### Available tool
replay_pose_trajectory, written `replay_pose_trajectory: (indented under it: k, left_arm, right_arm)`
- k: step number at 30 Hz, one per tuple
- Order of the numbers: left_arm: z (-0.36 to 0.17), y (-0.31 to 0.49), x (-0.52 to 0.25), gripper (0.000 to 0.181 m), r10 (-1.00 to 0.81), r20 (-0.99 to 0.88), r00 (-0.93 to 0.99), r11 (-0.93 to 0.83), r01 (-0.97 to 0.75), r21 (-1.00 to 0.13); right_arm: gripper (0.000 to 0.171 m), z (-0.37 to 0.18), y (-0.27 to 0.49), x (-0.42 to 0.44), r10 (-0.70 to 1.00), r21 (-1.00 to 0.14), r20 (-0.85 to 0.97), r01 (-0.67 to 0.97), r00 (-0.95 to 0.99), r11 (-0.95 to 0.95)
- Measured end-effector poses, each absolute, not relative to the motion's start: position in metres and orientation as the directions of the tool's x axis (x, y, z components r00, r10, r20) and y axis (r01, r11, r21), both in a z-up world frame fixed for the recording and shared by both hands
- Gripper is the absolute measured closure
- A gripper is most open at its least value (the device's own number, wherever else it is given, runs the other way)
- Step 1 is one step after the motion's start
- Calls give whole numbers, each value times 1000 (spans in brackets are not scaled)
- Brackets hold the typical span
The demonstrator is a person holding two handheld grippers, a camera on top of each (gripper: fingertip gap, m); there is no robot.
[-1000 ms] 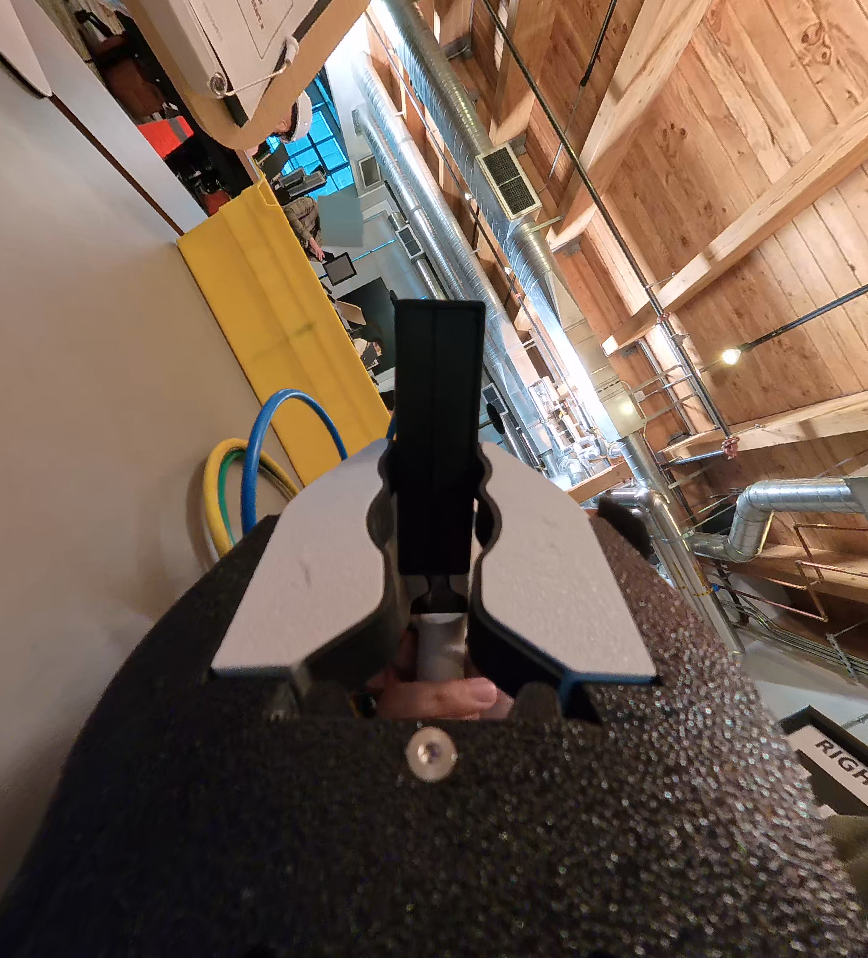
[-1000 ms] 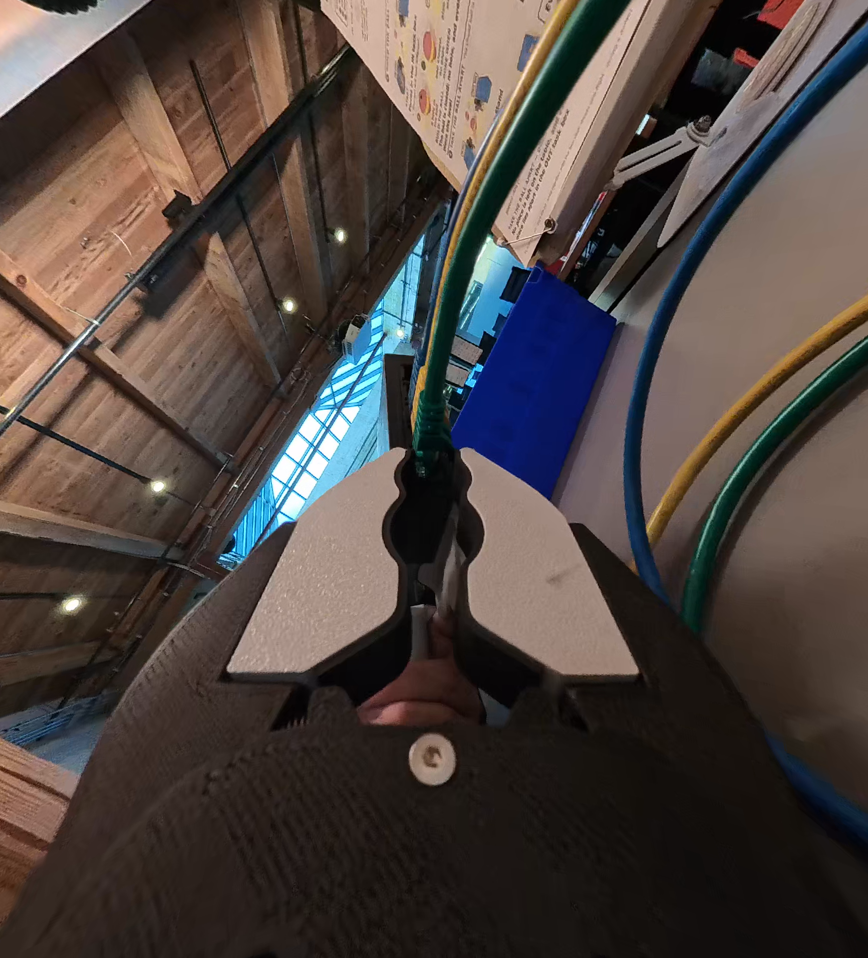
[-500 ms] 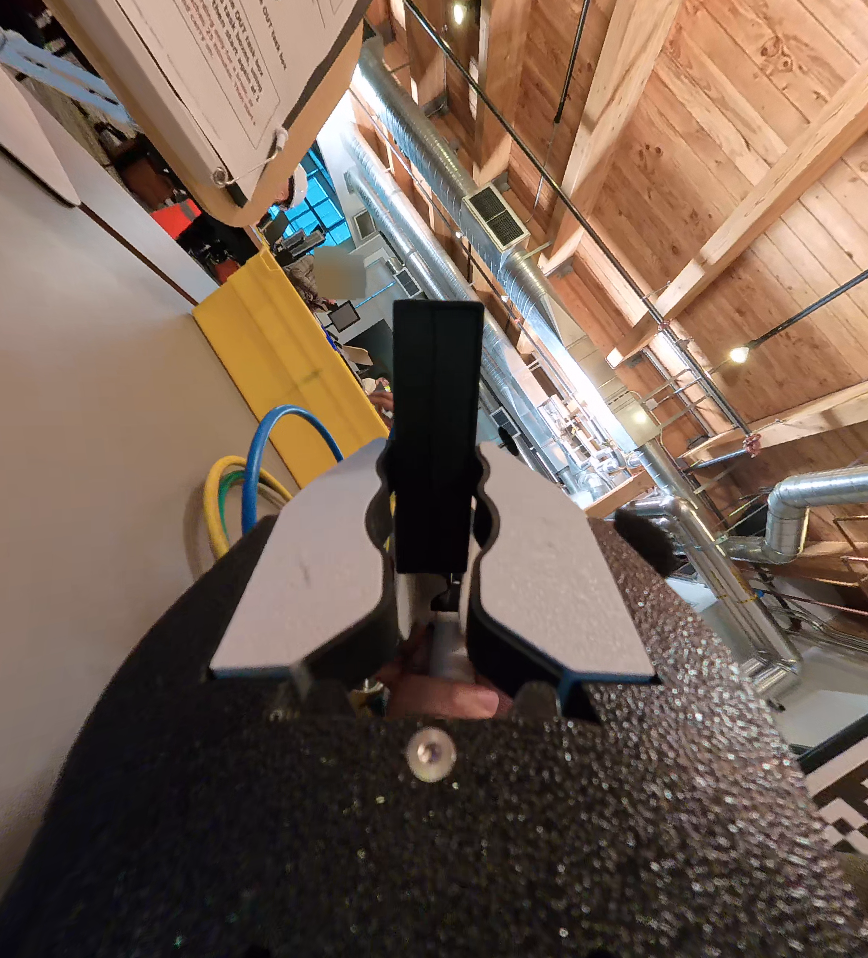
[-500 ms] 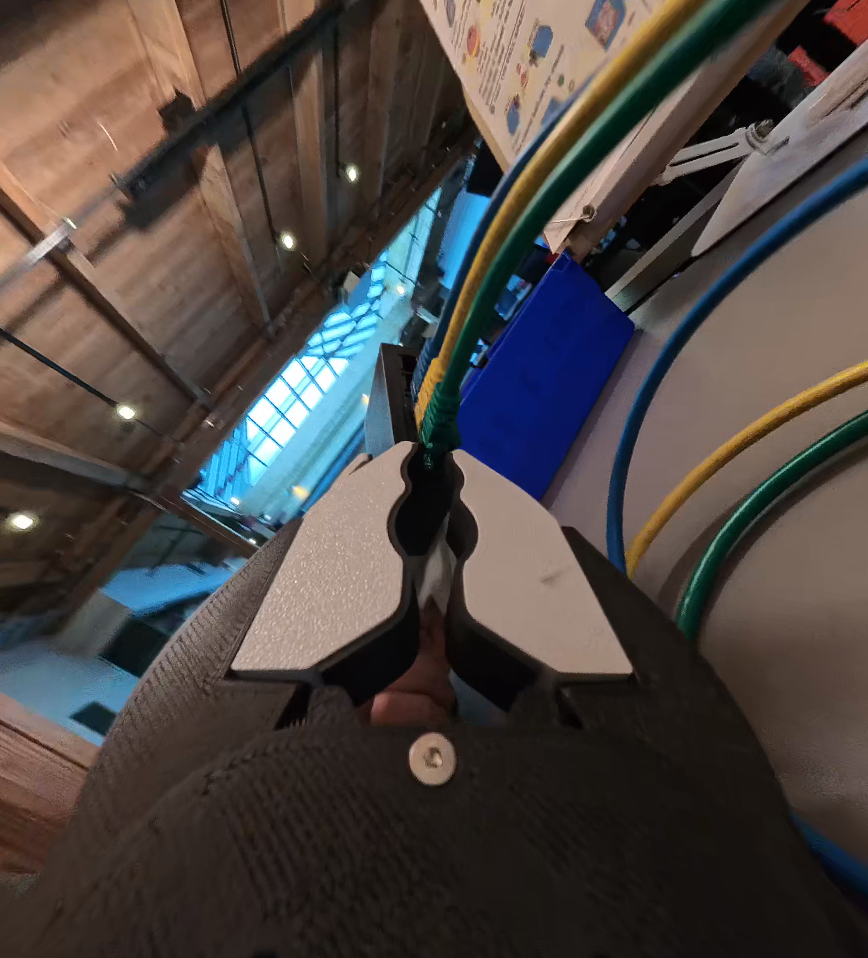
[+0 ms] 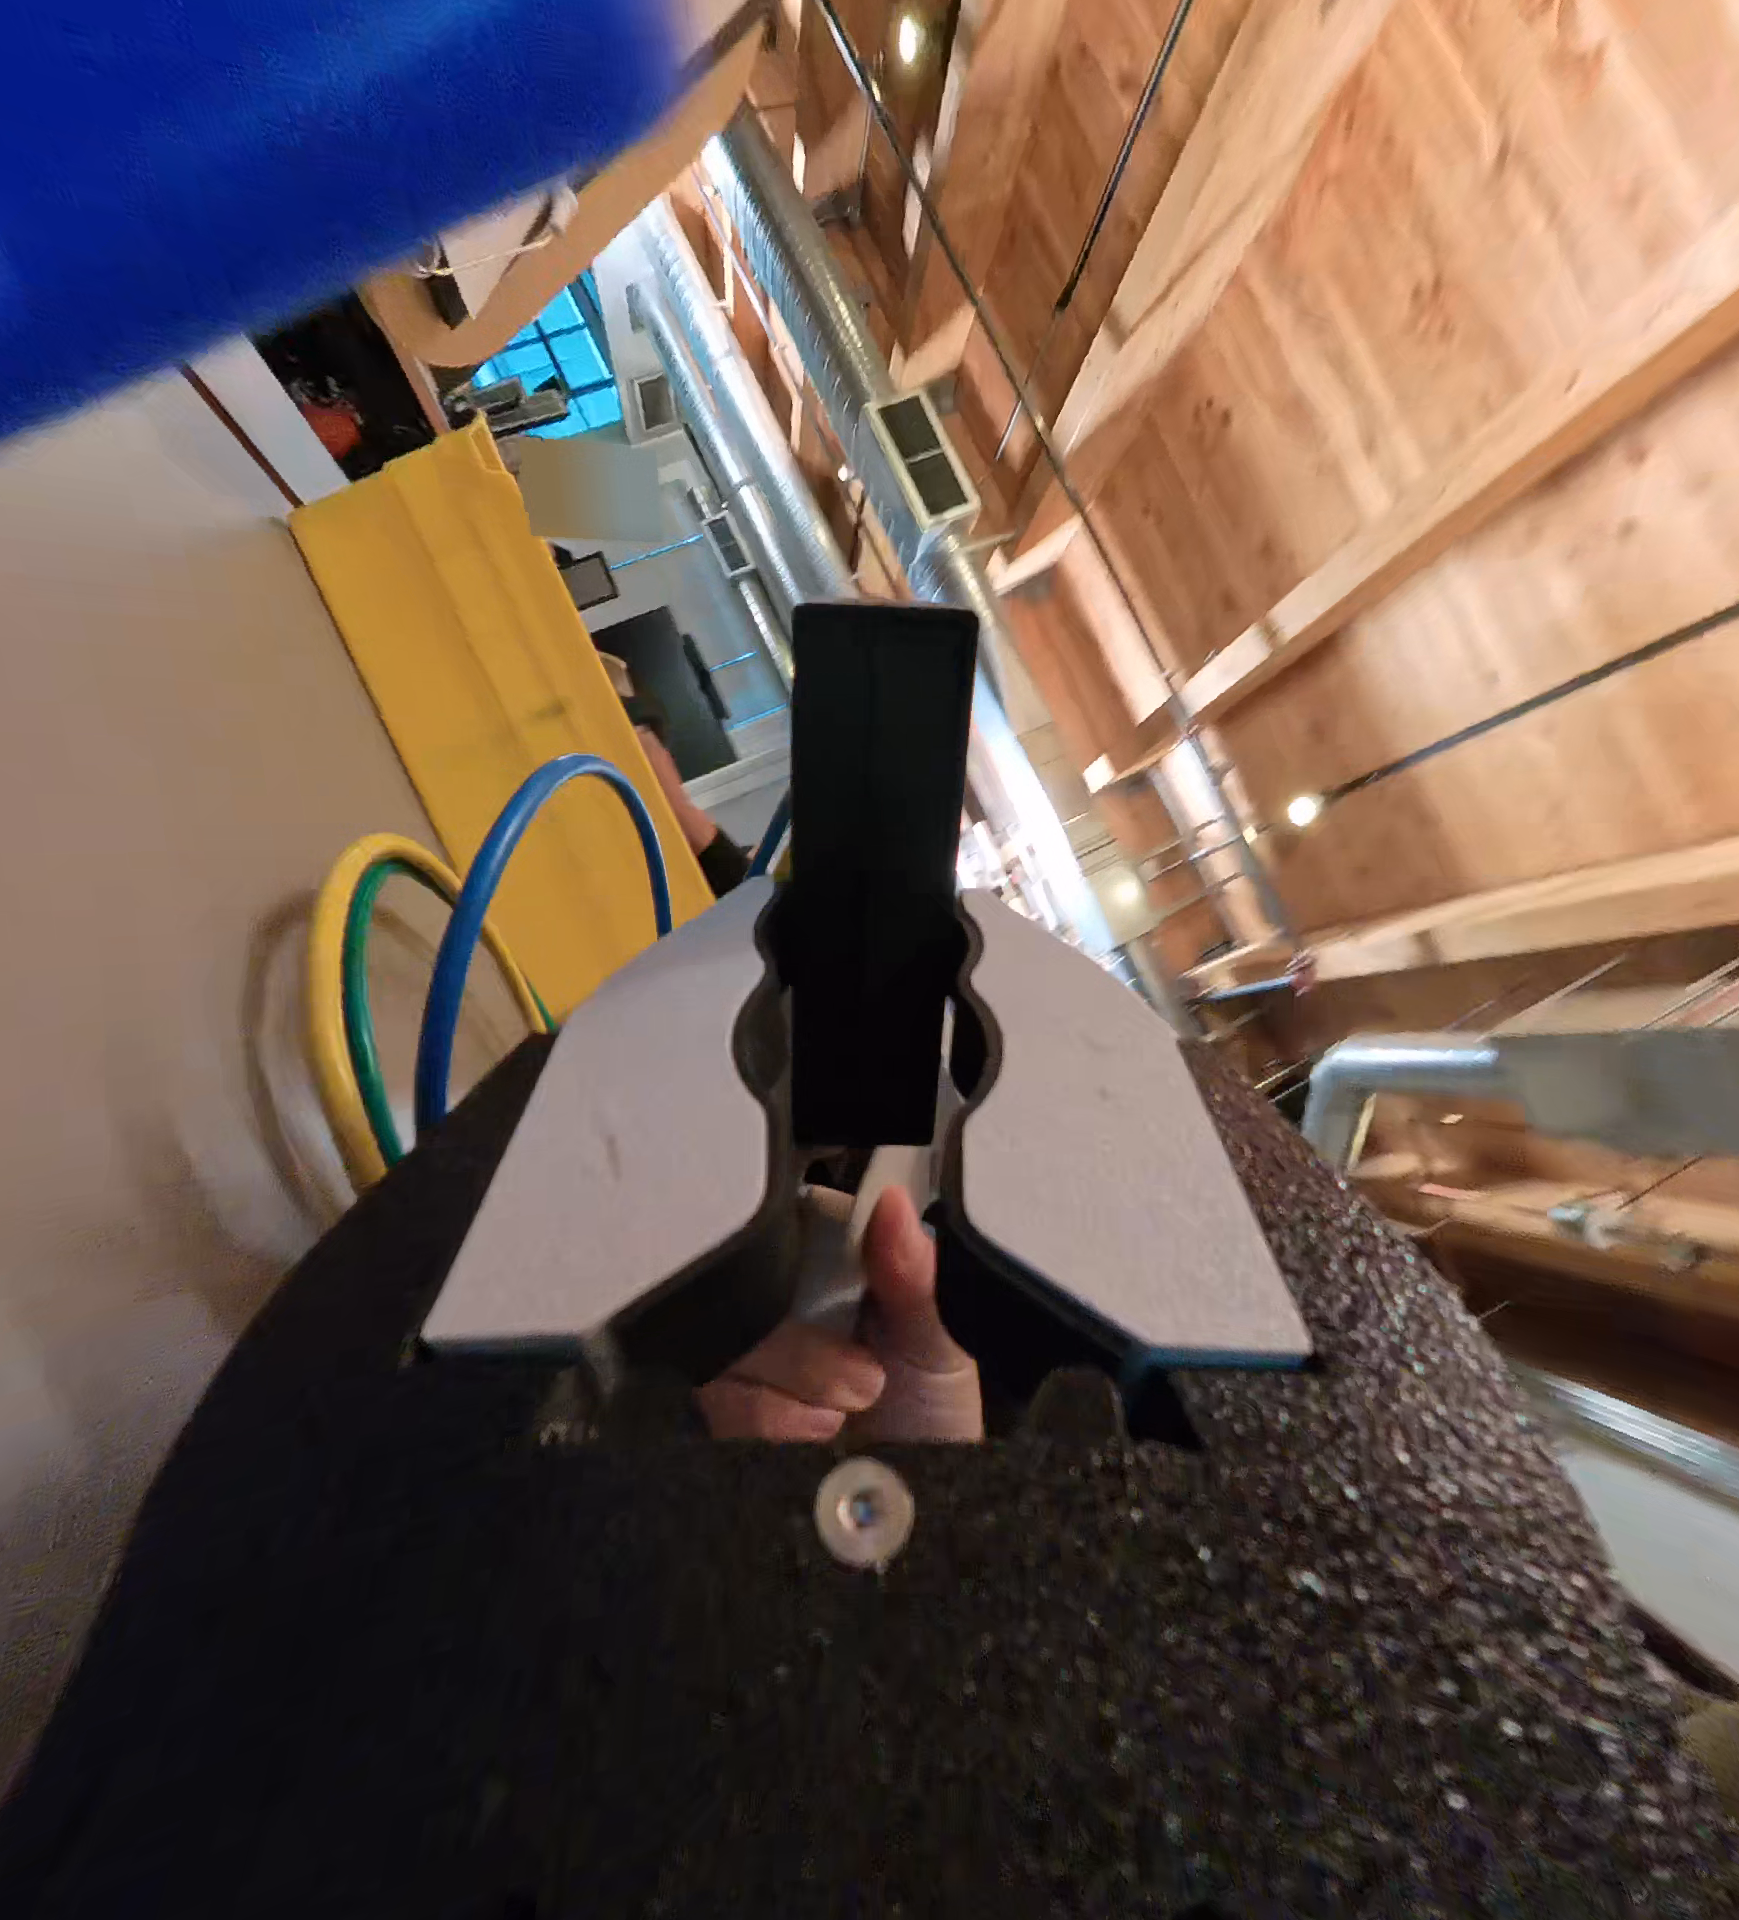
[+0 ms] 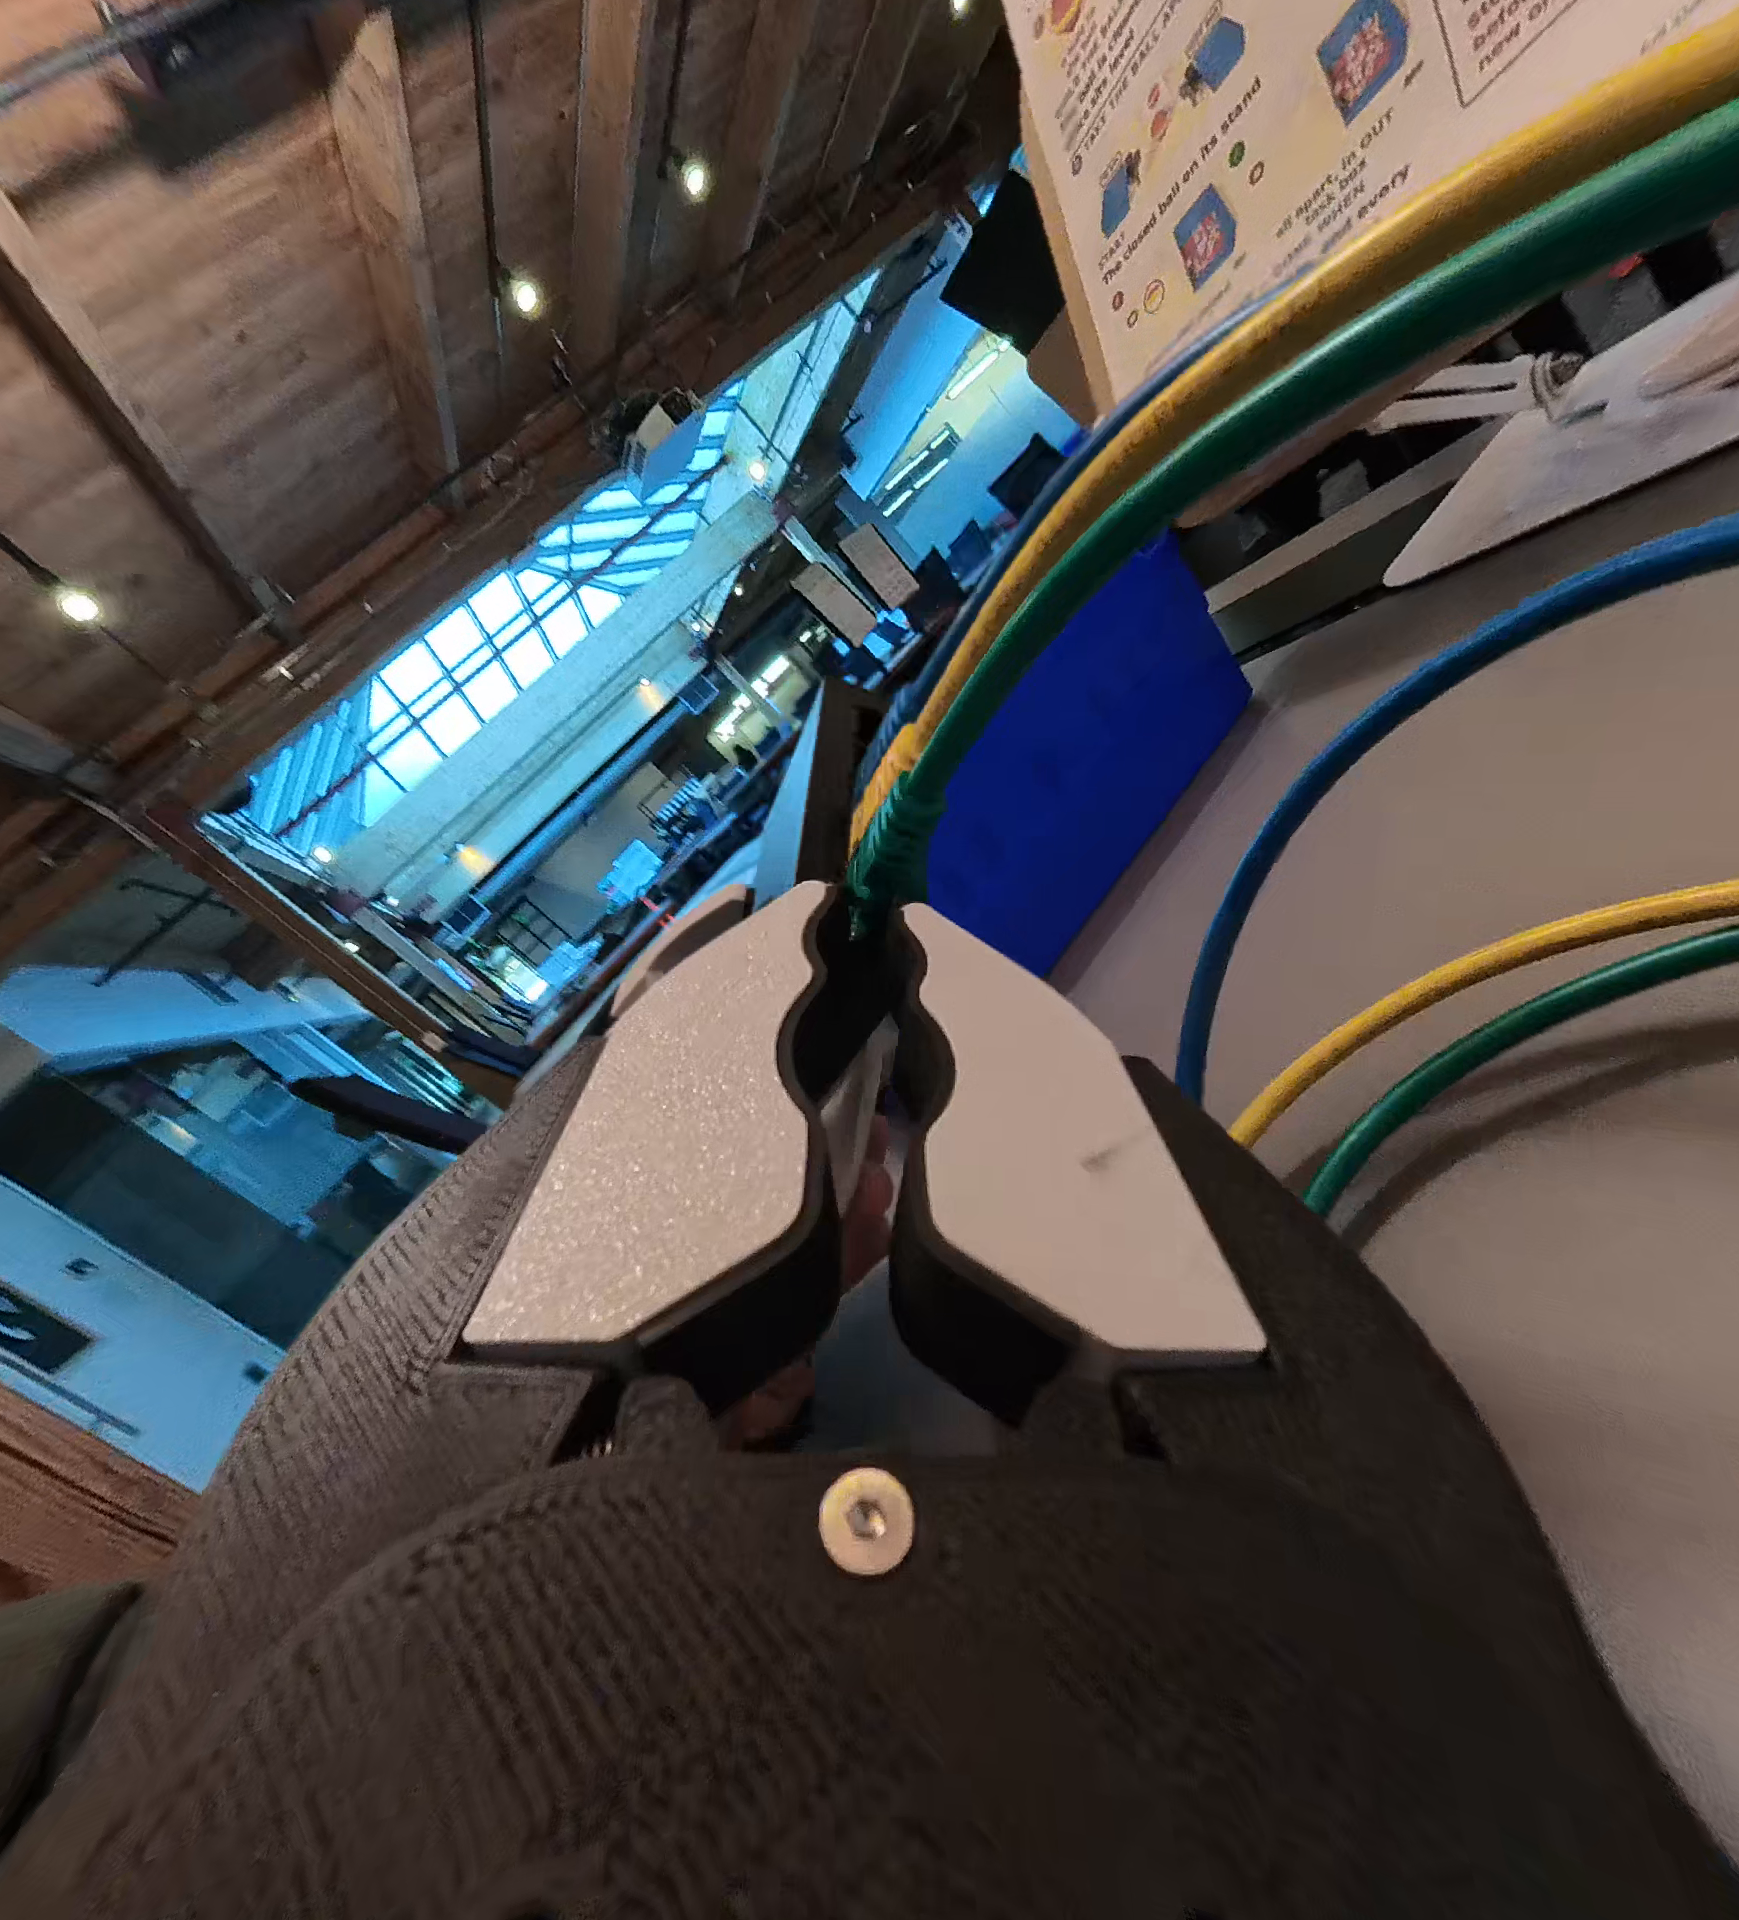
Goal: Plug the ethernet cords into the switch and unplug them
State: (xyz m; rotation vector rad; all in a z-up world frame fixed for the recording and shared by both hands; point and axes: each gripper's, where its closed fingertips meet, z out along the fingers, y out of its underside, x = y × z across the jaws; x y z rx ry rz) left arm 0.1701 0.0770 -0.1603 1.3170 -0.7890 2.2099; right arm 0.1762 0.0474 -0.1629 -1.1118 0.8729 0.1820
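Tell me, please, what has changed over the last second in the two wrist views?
Both cameras swung. In the left view a blurred blue shape has come into the top left corner. In the right view the table tilted and the cords spread wider. Unchanged: the left gripper stays clamped on the black switch, the right gripper on the green cord.

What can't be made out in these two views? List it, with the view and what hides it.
- Left wrist view: the switch shows only a narrow black edge between the left gripper fingers; its ports face away.
- Left wrist view: a blurred blue shape fills the top left corner; too smeared to identify.
- Right wrist view: the green cord plug is hidden inside the right gripper fingers.
- Right wrist view: whether the yellow cord is plugged in; its end is hidden.
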Motion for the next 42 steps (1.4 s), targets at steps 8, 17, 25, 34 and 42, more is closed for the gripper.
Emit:
replay_pose_trajectory:
  k: [8,17,25,34,42]
  left_arm:
    - [-152,72,163,154,-27,837,-546,-692,-594,-410]
    - [-152,67,160,154,-71,825,-560,-645,-605,-466]
    - [-149,68,161,154,-265,698,-665,-585,-465,-665]
    - [-151,88,172,154,-354,681,-642,-613,-390,-687]
    - [-139,95,168,155,-56,779,-624,-731,-505,-458]
  right_arm:
    - [163,-153,45,173,-253,-708,-675,-511,693,488]
    - [164,-152,41,171,-275,-746,-634,-476,723,466]
    - [163,-154,42,171,-254,-737,-638,-482,726,474]
    - [170,-141,11,187,-301,-698,-648,-387,700,603]
    - [160,-153,38,158,-242,-766,-632,-544,736,343]
